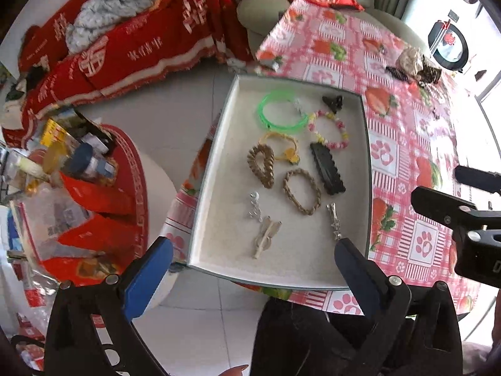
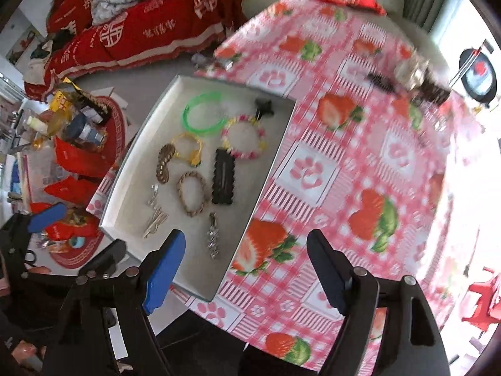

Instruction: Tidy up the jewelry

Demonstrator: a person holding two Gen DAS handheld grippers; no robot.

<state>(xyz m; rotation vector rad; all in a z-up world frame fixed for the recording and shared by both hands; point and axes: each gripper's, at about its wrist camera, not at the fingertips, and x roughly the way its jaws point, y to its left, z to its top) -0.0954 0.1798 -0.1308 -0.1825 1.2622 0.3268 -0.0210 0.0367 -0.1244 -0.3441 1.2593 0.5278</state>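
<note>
Two wrist views, both looking steeply down on a counter (image 1: 391,144) covered with a pink check cloth printed with strawberries and paw marks. A shallow white tray (image 1: 365,169) lies at the counter's left edge, one corner overhanging the floor, and holds the jewelry.

At the tray's far end lies a green bangle (image 1: 281,111), with a small dark claw clip (image 1: 333,101) to its right. A pink-and-yellow bead bracelet (image 1: 328,130) lies just beside the bangle. Nearer the middle are a yellow hair tie (image 1: 281,147), a brown braided loop (image 1: 262,164), a second braided loop (image 1: 302,191) and a black scalloped hair clip (image 1: 327,167). Nearest the cameras lie a small silver clip (image 1: 255,206), a pale bow clip (image 1: 266,235) and a long silver clip (image 1: 333,221).

The left gripper (image 1: 253,250) hangs above the tray's near edge, jaws spread wide, nothing between the blue pads. The right gripper (image 2: 245,253) hangs over the tray's near right corner and the cloth, jaws likewise wide and empty.

Further hair accessories (image 1: 416,65) lie on the cloth at the counter's far right, well apart from the tray. A red-draped sofa (image 1: 125,37) stands beyond the counter.
</note>
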